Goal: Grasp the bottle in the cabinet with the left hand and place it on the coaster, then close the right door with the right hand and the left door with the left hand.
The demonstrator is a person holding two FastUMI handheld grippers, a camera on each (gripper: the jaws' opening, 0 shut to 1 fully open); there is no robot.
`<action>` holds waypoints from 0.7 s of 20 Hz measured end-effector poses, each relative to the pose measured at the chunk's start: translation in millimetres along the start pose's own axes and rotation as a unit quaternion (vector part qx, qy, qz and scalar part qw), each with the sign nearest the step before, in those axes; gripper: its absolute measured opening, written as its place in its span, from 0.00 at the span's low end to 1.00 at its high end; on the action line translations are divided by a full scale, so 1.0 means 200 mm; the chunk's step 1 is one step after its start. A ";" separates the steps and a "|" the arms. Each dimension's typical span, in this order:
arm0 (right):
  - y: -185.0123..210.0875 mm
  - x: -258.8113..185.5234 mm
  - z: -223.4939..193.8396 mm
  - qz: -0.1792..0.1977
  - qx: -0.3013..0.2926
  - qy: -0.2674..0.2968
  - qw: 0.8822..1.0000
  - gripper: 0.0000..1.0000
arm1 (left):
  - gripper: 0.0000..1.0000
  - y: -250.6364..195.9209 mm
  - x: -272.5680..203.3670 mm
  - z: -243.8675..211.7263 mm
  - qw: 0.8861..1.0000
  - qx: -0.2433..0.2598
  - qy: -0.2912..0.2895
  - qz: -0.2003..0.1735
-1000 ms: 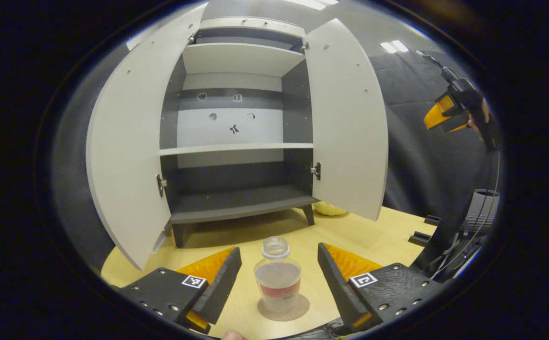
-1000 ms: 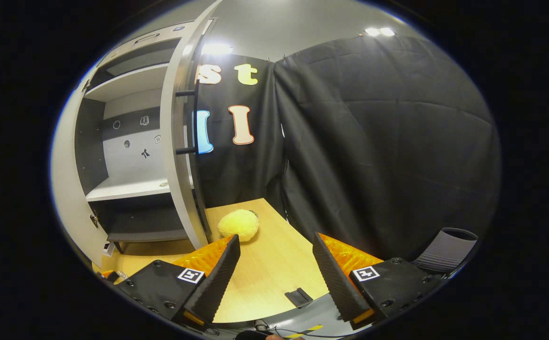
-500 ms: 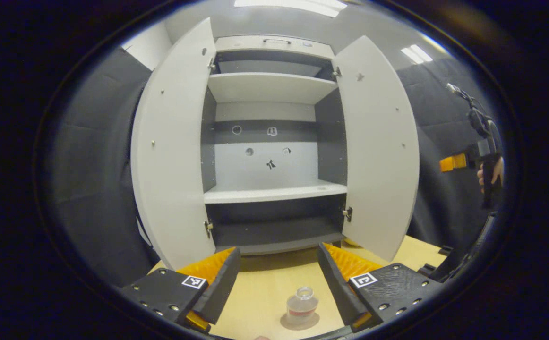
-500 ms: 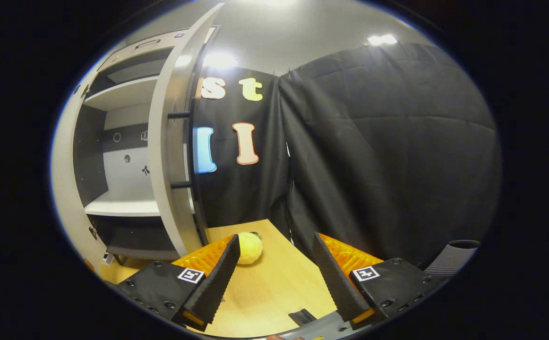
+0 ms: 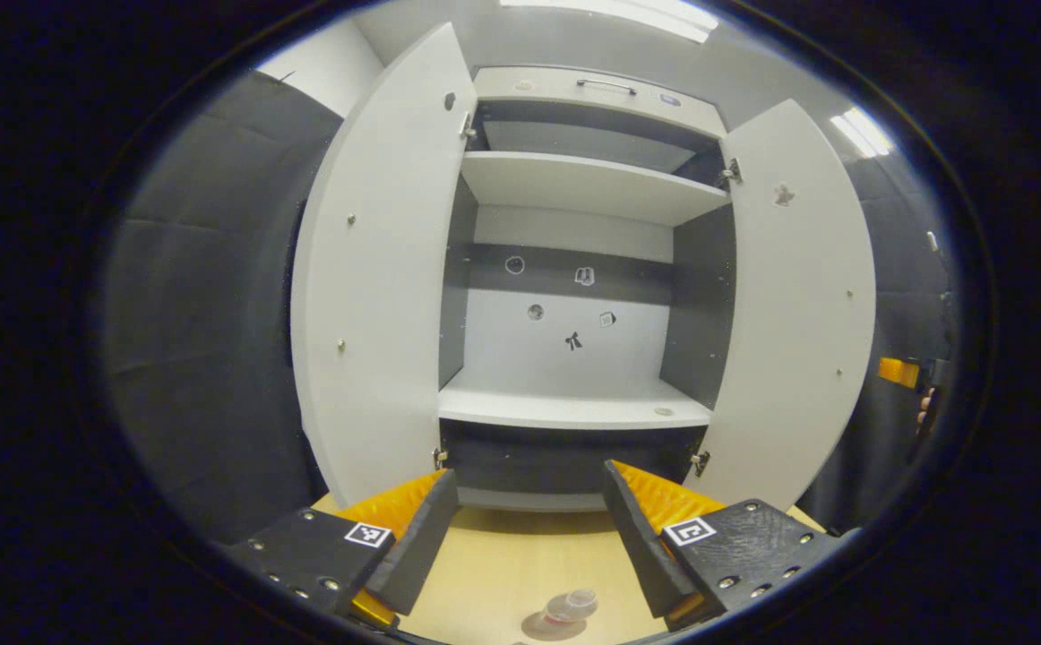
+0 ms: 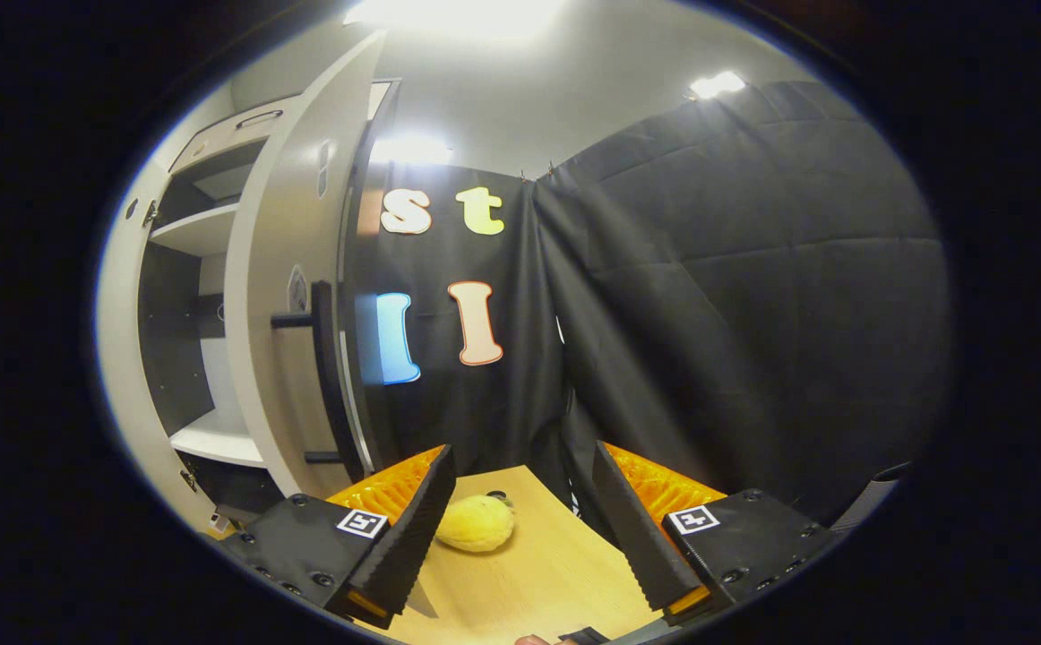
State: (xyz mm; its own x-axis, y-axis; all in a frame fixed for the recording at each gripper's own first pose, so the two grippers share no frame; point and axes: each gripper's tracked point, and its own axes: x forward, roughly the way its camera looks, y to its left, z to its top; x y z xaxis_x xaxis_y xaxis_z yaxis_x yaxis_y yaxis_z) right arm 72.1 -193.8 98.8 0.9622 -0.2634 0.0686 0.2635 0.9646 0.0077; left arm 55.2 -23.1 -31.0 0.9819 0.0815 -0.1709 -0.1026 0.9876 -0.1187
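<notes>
In the left gripper view, the cabinet is standing with both doors swung wide, the left door and the right door flaring out to either side. Its shelves are lying bare: the upper shelf and the middle shelf are carrying nothing, apart from a few small stickers on the back panel (too small to make out).

The bottle is sitting upright on the coaster on the wooden table, out in front of the cabinet at the very bottom of the view, its long axis vertical and its mouth pointing up. The left gripper is hovering above it with fingers spread apart, gripping nothing and apart from the bottle.

In the right gripper view, the right gripper is likewise hanging with fingers parted and empty, facing past the outer edge of the right door, whose dark handle is showing just beside it. A yellow plush toy is resting on the table near the door's foot.
</notes>
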 end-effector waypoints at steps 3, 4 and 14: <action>-0.03 0.07 0.07 0.007 0.004 -0.006 1.000 0.98 | 1.00 -0.01 0.01 0.08 1.000 -0.012 0.001 -0.008; -0.04 0.09 0.08 0.010 0.006 -0.006 1.000 0.98 | 1.00 0.01 0.02 0.12 1.000 -0.012 -0.003 0.000; 0.15 0.26 0.20 0.111 0.017 -0.011 0.994 0.98 | 0.94 0.11 0.05 0.34 0.998 -0.014 -0.016 0.052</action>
State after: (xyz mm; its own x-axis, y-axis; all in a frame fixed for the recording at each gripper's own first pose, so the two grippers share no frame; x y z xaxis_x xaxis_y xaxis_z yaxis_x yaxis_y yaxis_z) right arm 126.6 -177.3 143.1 0.9945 -0.0451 0.0943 0.0430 0.9988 0.0242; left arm 73.1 7.6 32.0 0.9704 0.1871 -0.1527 -0.2073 0.9697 -0.1295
